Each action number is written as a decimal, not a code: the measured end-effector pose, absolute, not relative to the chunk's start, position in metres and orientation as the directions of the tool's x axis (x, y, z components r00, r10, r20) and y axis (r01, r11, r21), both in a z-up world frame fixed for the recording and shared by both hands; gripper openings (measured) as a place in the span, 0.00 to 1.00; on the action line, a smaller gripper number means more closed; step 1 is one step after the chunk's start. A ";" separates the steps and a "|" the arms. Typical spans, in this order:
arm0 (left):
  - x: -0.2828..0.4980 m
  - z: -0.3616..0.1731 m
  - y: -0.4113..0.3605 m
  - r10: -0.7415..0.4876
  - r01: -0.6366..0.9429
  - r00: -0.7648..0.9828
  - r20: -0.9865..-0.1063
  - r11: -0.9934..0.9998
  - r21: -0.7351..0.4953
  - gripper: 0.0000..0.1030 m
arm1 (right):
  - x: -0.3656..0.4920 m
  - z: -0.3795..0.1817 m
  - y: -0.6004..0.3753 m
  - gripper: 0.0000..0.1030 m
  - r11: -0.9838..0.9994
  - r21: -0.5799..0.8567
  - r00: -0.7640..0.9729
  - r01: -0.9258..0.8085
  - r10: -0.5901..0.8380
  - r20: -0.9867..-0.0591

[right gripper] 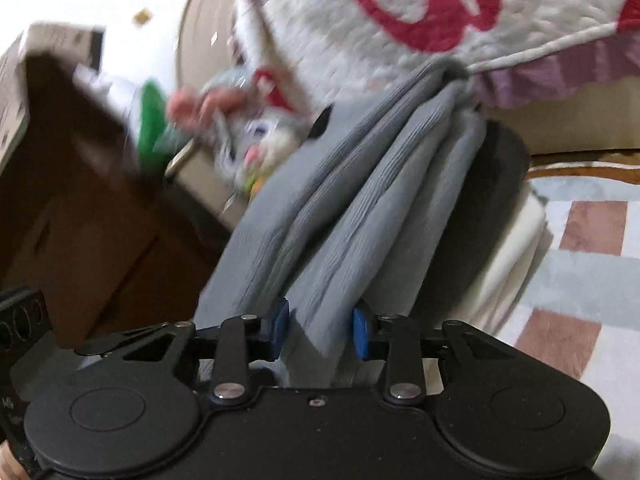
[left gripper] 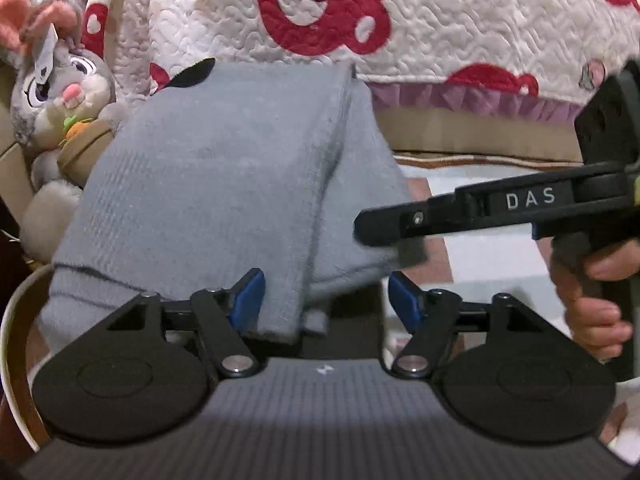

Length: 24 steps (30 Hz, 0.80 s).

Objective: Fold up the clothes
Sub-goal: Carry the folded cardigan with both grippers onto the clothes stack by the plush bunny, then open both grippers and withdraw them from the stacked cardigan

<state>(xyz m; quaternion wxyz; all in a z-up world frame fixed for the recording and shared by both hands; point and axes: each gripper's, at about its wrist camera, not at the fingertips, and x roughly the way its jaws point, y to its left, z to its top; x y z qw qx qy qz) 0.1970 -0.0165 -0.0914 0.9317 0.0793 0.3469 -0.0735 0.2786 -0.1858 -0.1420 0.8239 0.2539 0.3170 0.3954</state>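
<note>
Garment: grey ribbed knit garment [left gripper: 224, 184], already doubled into several layers, draped forward from both jaws toward the quilted cover's edge.
Left gripper [left gripper: 326, 300]: jaws released, blue pads well apart; a folded edge of the knit lies between them, against the left pad only.
Right gripper [right gripper: 320, 332]: jaws clenched on a bunch of the garment's layers, both blue pads touching cloth; in the left wrist view it reaches in from the right, its tip on the garment's right edge.
Garment place: directly ahead of both jaws, far end tucked up near the purple ruffle [left gripper: 460, 98]; what carries it is hidden under the cloth.
Backdrop: white quilted cover with red bear motifs [left gripper: 440, 28] beyond the garment.
Left of the jaws: plush grey rabbit toy [left gripper: 60, 92]; cardboard box [right gripper: 60, 160] further left in the right wrist view.
Right of the jaws: checked rug [right gripper: 580, 280] on the floor.
Step in hand (judgement): gathering the near edge so the next fold can be made.
Handling advice: close the left jaws on all layers of the near edge, not the top one alone; keep both grips level and the edge taut between them; carry the fold over in one even arc so the ribbed layers stay stacked.
Risk: soft knit slips; an uneven pinch skews the fold.
Image quality: right wrist view blurred; fine detail uncertain.
</note>
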 end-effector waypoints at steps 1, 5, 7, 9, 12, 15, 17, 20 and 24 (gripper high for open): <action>0.192 -0.090 -0.021 -0.081 0.182 0.744 -0.663 0.980 0.085 0.70 | 0.273 -0.143 -0.189 0.36 0.556 0.666 0.467 -0.497 0.819 -0.335; 0.171 -0.085 -0.032 -0.109 0.108 0.696 -0.710 0.993 -0.046 0.77 | 0.246 -0.147 -0.210 0.37 0.608 0.597 0.443 -0.523 0.793 -0.418; 0.162 -0.085 -0.035 -0.100 0.059 0.679 -0.728 0.995 -0.082 0.77 | 0.228 -0.143 -0.226 0.37 0.646 0.536 0.461 -0.543 0.764 -0.452; 0.149 -0.084 -0.037 -0.088 0.050 0.673 -0.734 0.996 -0.073 0.79 | 0.209 -0.138 -0.246 0.39 0.660 0.511 0.475 -0.552 0.752 -0.458; 0.127 -0.078 -0.045 0.087 -0.105 0.717 -0.692 0.994 0.017 0.95 | 0.184 -0.127 -0.270 0.48 0.694 0.483 0.525 -0.535 0.720 -0.454; 0.102 -0.072 -0.064 0.218 -0.185 0.742 -0.633 0.975 0.119 1.00 | 0.166 -0.115 -0.286 0.48 0.716 0.483 0.569 -0.504 0.696 -0.438; 0.091 -0.067 -0.078 0.264 -0.202 0.735 -0.625 0.965 0.170 1.00 | 0.153 -0.109 -0.293 0.48 0.722 0.484 0.584 -0.495 0.689 -0.430; 0.081 -0.061 -0.099 0.317 -0.199 0.700 -0.640 0.947 0.251 1.00 | 0.133 -0.100 -0.303 0.48 0.733 0.469 0.604 -0.493 0.676 -0.422; 0.068 -0.054 -0.122 0.322 -0.174 0.690 -0.648 0.943 0.284 1.00 | 0.116 -0.081 -0.311 0.51 0.748 0.428 0.622 -0.508 0.662 -0.418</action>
